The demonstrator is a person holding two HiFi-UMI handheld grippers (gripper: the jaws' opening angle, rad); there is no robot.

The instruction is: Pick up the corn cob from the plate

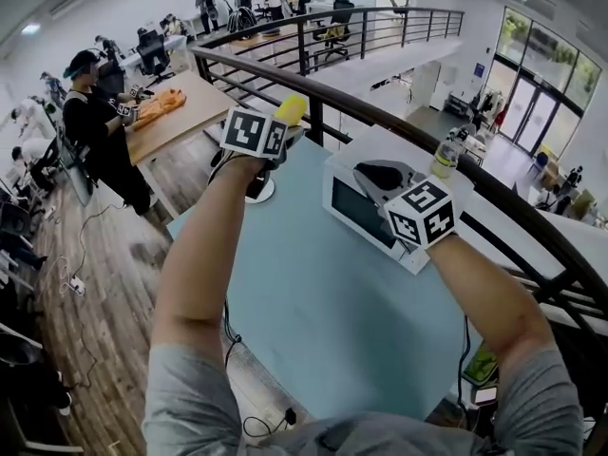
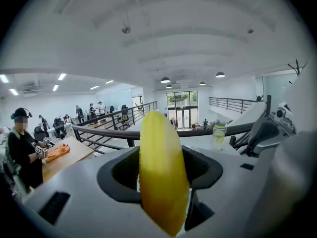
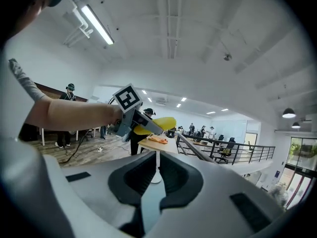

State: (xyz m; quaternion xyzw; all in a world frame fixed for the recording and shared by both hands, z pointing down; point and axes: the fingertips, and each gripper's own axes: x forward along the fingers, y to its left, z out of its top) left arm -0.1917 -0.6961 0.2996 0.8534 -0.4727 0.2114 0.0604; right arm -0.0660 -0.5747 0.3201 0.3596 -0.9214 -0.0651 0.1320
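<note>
The left gripper (image 1: 283,126) is clamping the yellow corn cob (image 2: 161,167) with its jaws spread wide around it, high above the blue table (image 1: 313,293). The right gripper (image 3: 154,175) is sitting closed and empty. Holding the squeeze even is probably mattering most, since the rounded cob could be slipping.

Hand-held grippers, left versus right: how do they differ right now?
The left hand-held gripper clamps the yellow corn cob; the right hand-held gripper holds nothing. The left one's jaws stand wide apart around the cob; the right one's are together. Both are held above the light blue table.
</note>
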